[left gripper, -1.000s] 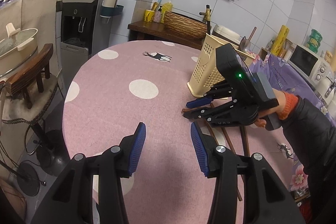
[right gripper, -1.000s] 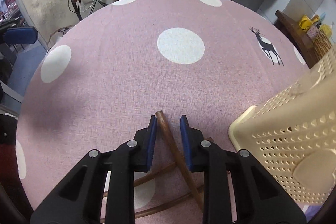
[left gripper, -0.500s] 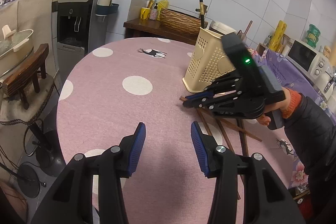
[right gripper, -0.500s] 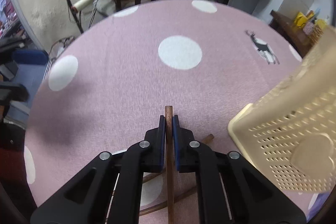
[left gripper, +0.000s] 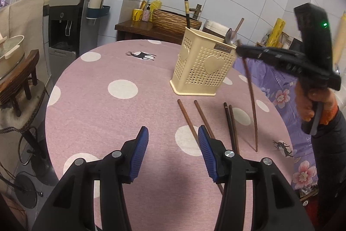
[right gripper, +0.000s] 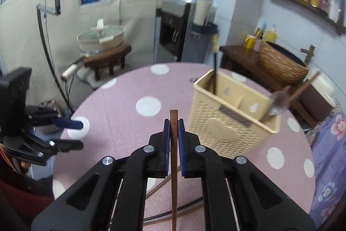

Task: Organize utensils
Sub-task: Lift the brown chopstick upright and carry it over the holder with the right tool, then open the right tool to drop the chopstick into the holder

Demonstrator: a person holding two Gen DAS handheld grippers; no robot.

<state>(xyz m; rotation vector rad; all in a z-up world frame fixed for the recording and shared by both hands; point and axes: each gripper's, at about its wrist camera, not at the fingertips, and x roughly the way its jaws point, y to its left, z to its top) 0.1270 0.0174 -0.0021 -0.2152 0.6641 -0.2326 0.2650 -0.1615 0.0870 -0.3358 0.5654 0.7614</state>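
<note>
My right gripper [right gripper: 173, 122] is shut on a brown chopstick [right gripper: 173, 157] and holds it lifted, hanging down beside the cream perforated utensil holder [right gripper: 233, 120]. In the left wrist view the right gripper [left gripper: 240, 51] sits at the holder's [left gripper: 201, 70] right rim, with the chopstick [left gripper: 252, 101] reaching down to the pink dotted tablecloth [left gripper: 97, 105]. Several brown chopsticks [left gripper: 188, 118] lie on the cloth in front of the holder. My left gripper [left gripper: 173, 140] is open and empty above the cloth, just short of them. The holder holds a black chopstick [right gripper: 215, 66] and a spoon [right gripper: 279, 101].
A wooden side table with a wicker basket [left gripper: 173, 21] stands behind the round table. A water dispenser [left gripper: 64, 23] is at the back left. A stool with a lidded pot [right gripper: 101, 40] stands beside the table. A floral purple cloth [left gripper: 279, 88] lies at the right.
My right gripper has closed on a chopstick and lifted it off the cloth up beside the holder's rim. My left gripper stays open over the table.
</note>
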